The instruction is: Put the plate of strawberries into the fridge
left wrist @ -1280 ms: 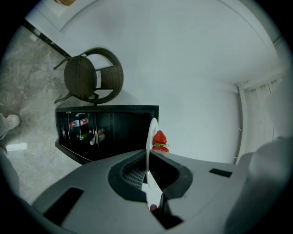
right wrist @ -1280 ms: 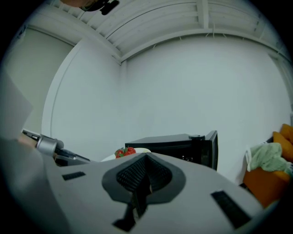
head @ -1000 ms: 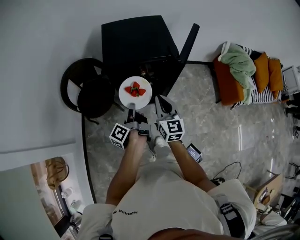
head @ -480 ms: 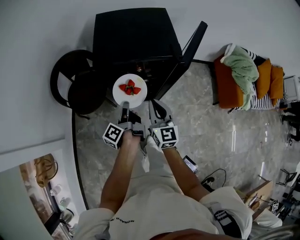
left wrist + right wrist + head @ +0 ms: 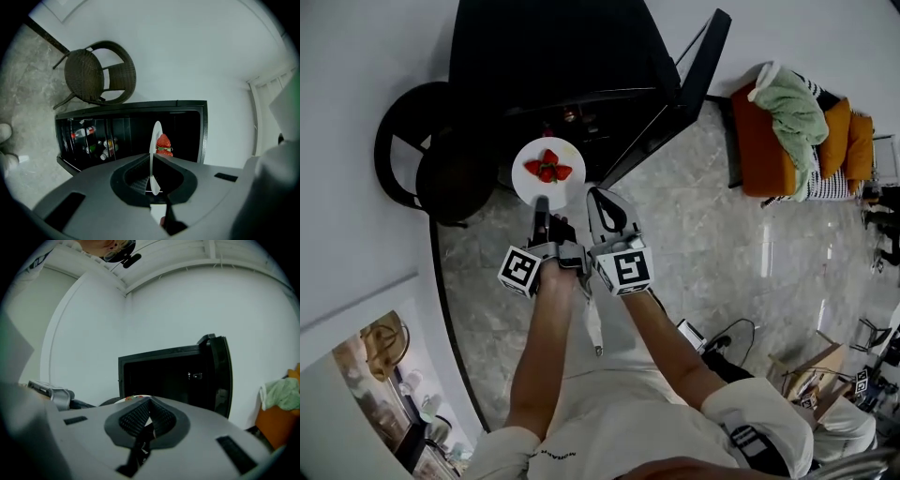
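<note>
1. Grey marble floor (image 5: 703, 253), filling the head view from 3 o'clock round to 7 o'clock.
2. Black fridge (image 5: 562, 56), at 12 o'clock from the person. Its door (image 5: 680, 98) stood open, swung out toward 1 o'clock. The left gripper view showed bottles (image 5: 84, 133) racked in the dark interior.
3. Orange sofa (image 5: 769, 159), at 2 o'clock, well apart from the fridge, with a green cloth (image 5: 792, 108) heaped on it.
4. Dark wicker chair (image 5: 422, 159), at 10 o'clock, just beside the fridge and against the white wall.
5. Right gripper (image 5: 595, 194), at 3 o'clock of the left one and close beside it. Its jaws were brought together tip to tip, with nothing seen clamped between them, and pointed toward the fridge's open front.
6. Left gripper (image 5: 541, 203), with its jaws clamped on the near rim of the plate, which passed edge-on between the pads in the left gripper view.
7. White plate (image 5: 548, 178), at 12 o'clock from the left gripper. It was held in the air in front of the fridge's open front and was not yet inside.
8. Red strawberries (image 5: 548, 169), a small cluster with green tops at the plate's centre.
</note>
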